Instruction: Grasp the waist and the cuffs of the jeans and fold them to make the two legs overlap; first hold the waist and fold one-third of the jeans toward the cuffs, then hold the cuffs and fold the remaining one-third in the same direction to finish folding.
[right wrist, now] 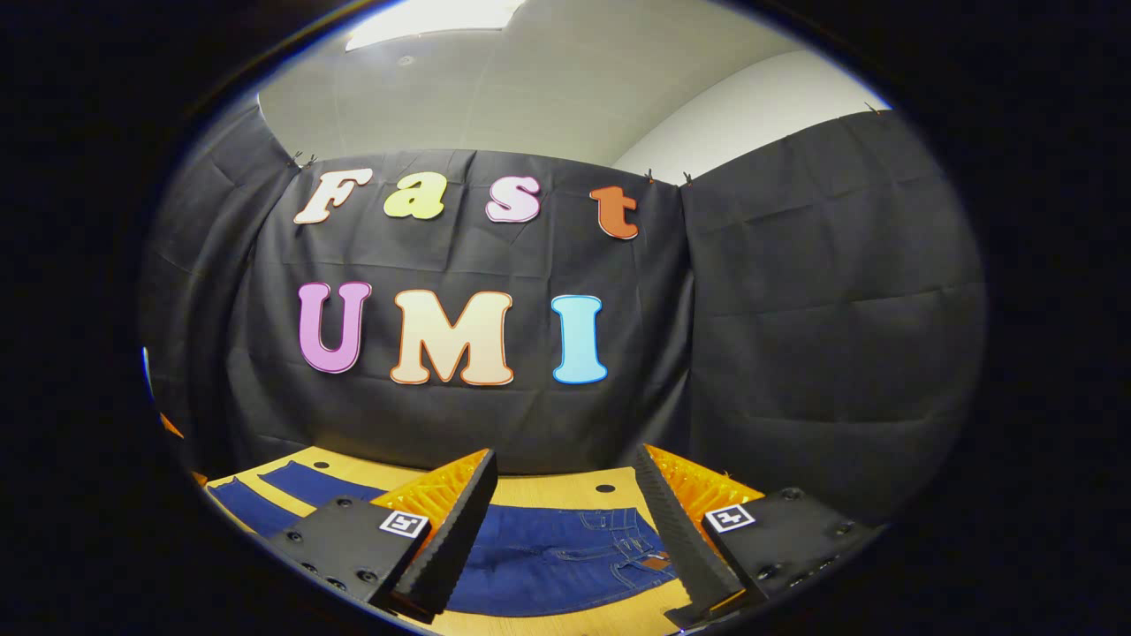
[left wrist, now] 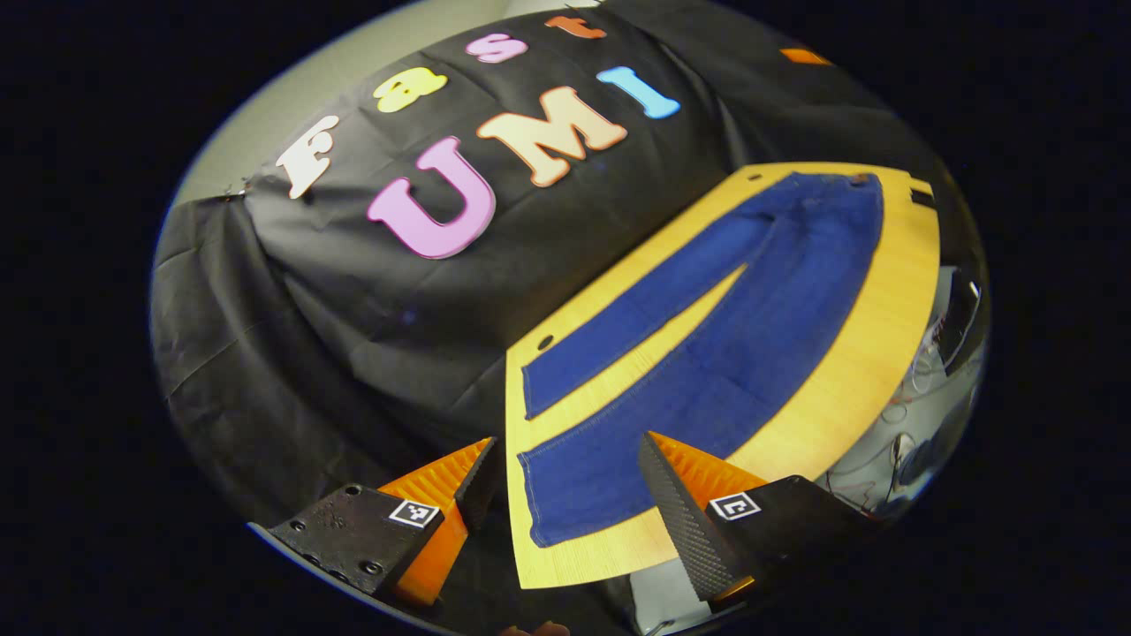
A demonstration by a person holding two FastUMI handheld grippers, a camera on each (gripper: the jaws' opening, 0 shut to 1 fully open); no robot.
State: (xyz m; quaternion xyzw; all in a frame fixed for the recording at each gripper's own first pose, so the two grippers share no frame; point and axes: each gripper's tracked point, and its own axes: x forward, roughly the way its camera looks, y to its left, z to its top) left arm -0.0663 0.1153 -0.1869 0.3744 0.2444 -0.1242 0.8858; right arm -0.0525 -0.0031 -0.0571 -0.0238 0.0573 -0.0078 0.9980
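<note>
Both grippers w/ fingers spread apart, nothing between them; jeans flat on the table.

Nearest us, the left gripper (left wrist: 565,495) hangs above the cuff end, fingers wide apart, not touching cloth. We see the jeans (left wrist: 751,309) full length in the left gripper view: dark blue denim, lying flat on the yellow wood table (left wrist: 884,353), two legs splayed in a narrow V w/ a strip of tabletop between, cuffs toward us, waist at the far end. Right gripper view gives us the other end: right gripper (right wrist: 565,521) also spread wide, hovering over the waist (right wrist: 610,548), where we make out pocket stitching and a small brown patch that the left gripper view is too far off to show.
</note>
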